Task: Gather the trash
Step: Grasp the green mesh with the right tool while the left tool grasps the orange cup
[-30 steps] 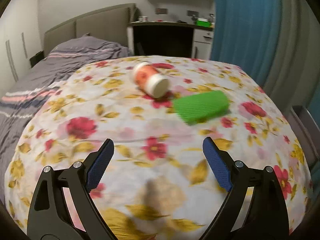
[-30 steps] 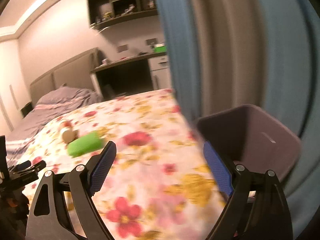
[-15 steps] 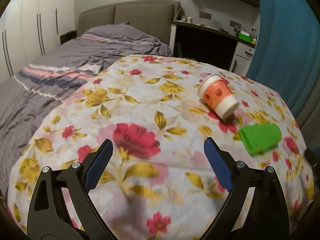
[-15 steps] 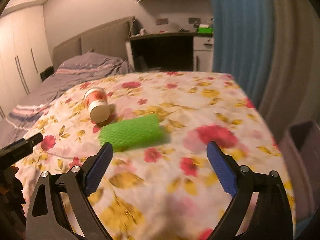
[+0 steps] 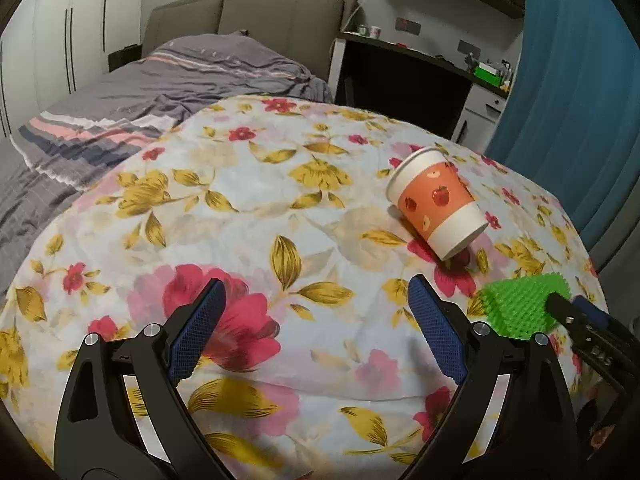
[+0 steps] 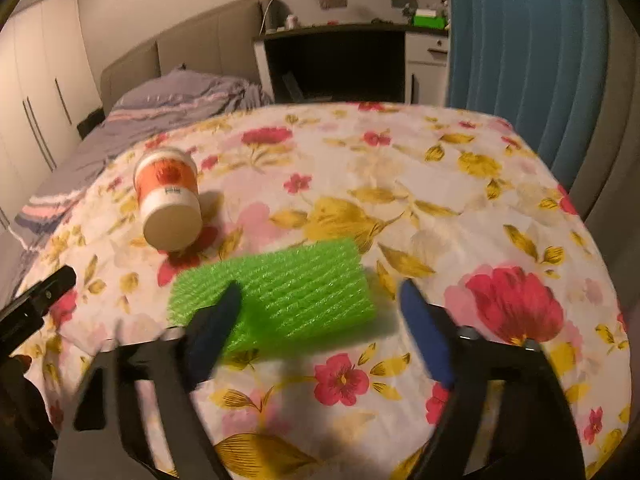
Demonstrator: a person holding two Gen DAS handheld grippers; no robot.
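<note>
Nothing's collected yet: your right tool, closing though blurred, seemingly straddles the green foam sleeve ungripped, your left tool gapes empty, and the paper cup lies beyond.

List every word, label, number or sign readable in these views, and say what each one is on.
None can be read.
Paper cup: a small dark mark on its white band in the right wrist view, too blurred to read; otherwise only apple pictures.
Green foam sleeve: no print.
Green box on the desk: too small to tell.
Floral bedspread: pattern only, no text.
</note>
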